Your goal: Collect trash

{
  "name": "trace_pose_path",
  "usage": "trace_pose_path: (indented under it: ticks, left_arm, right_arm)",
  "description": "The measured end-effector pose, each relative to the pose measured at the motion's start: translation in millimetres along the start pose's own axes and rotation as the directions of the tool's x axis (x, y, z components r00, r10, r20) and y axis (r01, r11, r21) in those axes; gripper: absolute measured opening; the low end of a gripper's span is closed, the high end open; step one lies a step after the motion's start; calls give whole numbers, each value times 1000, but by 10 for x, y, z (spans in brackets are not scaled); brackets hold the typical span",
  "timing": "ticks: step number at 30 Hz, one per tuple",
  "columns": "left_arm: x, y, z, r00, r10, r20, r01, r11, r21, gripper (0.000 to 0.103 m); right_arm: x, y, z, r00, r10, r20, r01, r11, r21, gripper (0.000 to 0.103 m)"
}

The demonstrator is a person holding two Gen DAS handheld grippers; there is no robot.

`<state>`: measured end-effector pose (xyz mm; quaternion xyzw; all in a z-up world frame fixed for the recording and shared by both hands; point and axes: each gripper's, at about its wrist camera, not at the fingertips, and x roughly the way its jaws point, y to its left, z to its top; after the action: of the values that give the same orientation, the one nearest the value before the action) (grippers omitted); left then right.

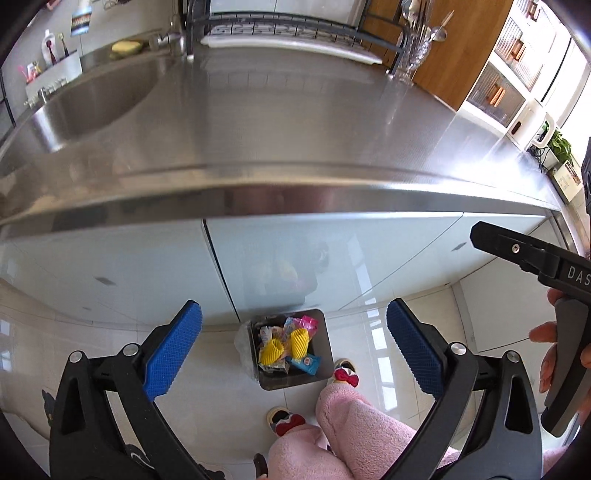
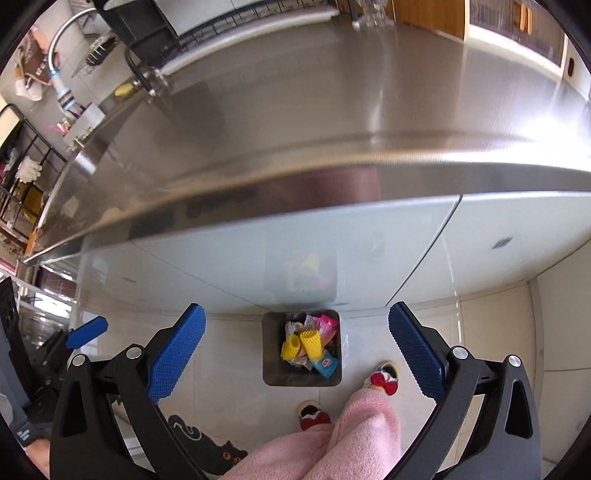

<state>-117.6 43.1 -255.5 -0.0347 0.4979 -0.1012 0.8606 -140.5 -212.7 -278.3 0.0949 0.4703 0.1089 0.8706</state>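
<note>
**Both grippers empty above the bin**

A bare steel counter [image 1: 280, 122] runs across the kitchen, with a round sink [image 1: 92, 99] sunk into its left end and a dish rack [image 1: 295, 29] at the back. Pale cabinet doors [image 1: 110, 258] drop below its front edge to a tiled floor.

The left gripper [image 1: 294, 349] points down at that floor, its blue pads [image 1: 173, 350] spread wide with nothing between them. Far below, between the pads in the view, a small square trash bin [image 1: 321, 373] stands against the cabinet, holding yellow foam nets [image 1: 271, 350], pink wrappers [image 1: 308, 323] and a blue packet [image 1: 306, 363]. Just right of the bin are slippers with red bows [image 1: 347, 374] and pink fleece trouser legs [image 1: 354, 421].

The right gripper [image 2: 296, 349] also hangs over the bin [image 2: 273, 369], jaws fully apart and empty; in the left view a hand [image 1: 546, 354] grips its dark handle at the right edge.
</note>
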Motion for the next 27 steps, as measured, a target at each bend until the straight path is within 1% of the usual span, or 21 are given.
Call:
trace_pose_path:
  ticks: [2,5,10,12,15,18,22,27]
  left_arm:
    - [-230,-39,134,999,-2,44,1,1000,4,95]
    - [-532,-103,292,993,20,119,-21,1000,0,95]
    - [-1062,-240,569,971,79,225,-84,996,16,95]
    - [-1279,-279,630,964,83,254,-87,996,6,95]
    - [-1576,-341,705,951,80,297,-82,997,-7,95]
    - [-1819,-368,775,938,85,336,-81,996,-27,95]
    - [-2033,-372,826,924,85,372,-68,996,-58,95]
    - [-2260,-455,893,907,84,413,-73,996,-43,95]
  right_arm:
    - [-261,68,109,998,3,57,-2,1000,-10,100]
    - [-573,149,266,994,-14,111,17,999,-29,100]
    - [-1081,275,441,977,-60,206,74,995,-62,100]
    - [-1271,324,494,970,-66,235,83,995,-63,100]
    - [-1550,374,564,960,-46,275,65,996,-59,100]
    - [-1789,392,617,948,-54,314,75,996,-56,100]
    - [-2075,404,660,927,-85,365,108,993,-44,100]
    - [-2367,469,680,886,-133,444,177,982,-59,100]
